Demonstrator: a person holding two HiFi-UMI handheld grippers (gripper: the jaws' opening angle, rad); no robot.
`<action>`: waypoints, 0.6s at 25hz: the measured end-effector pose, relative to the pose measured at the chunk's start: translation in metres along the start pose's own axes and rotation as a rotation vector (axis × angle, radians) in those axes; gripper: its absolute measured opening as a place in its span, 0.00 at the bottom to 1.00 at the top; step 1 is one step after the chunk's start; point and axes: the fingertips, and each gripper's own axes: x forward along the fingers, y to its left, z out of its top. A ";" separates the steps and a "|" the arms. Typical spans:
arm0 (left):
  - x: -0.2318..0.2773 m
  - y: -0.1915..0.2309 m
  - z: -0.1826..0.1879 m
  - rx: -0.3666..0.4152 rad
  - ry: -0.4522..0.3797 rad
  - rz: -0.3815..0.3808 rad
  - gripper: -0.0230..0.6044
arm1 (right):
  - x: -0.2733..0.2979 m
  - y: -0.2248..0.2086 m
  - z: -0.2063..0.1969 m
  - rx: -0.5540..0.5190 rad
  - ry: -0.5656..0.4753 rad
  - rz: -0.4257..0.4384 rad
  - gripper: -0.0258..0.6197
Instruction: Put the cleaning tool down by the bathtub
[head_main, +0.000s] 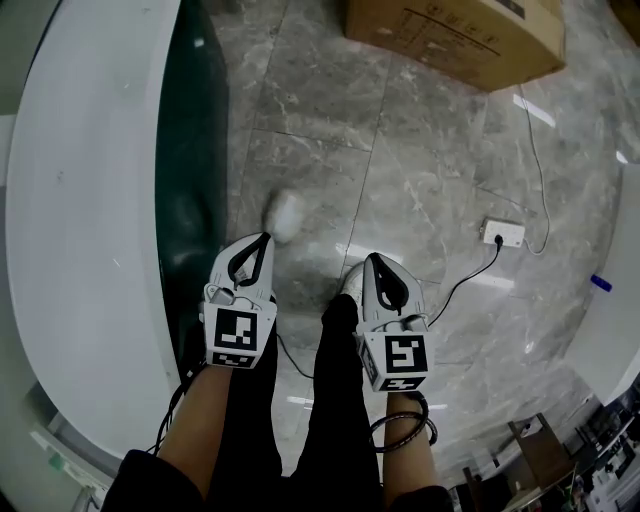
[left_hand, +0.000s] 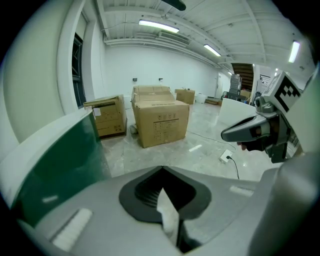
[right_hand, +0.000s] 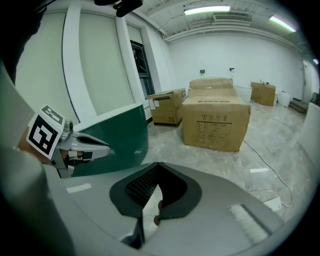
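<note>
The bathtub (head_main: 90, 200) curves down the left, with a white rim and a dark green side (left_hand: 55, 160) (right_hand: 120, 131). My left gripper (head_main: 265, 238) (left_hand: 161, 168) is held next to that green side, its jaws closed tip to tip. A blurred white thing (head_main: 285, 215) shows just past its tip, low by the tub; I cannot tell what it is or whether it touches the gripper. A white sliver (left_hand: 168, 215) shows in the slit between the left jaws. My right gripper (head_main: 371, 258) (right_hand: 159, 164) is level with it to the right, shut with nothing in it.
Grey marble floor. A large cardboard box (head_main: 460, 30) (left_hand: 161, 120) (right_hand: 216, 122) stands ahead, with more boxes behind it. A white power strip (head_main: 502, 233) with cables lies to the right. The person's legs and a white shoe (head_main: 349, 283) are between the grippers.
</note>
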 end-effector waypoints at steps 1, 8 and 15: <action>-0.004 -0.001 0.006 0.002 -0.006 0.001 0.04 | -0.004 0.001 0.006 0.000 -0.009 -0.001 0.06; -0.034 0.004 0.042 0.016 -0.046 0.027 0.04 | -0.032 0.002 0.043 0.025 -0.071 -0.025 0.06; -0.061 0.010 0.074 0.031 -0.068 0.054 0.04 | -0.056 0.000 0.080 0.024 -0.117 -0.039 0.06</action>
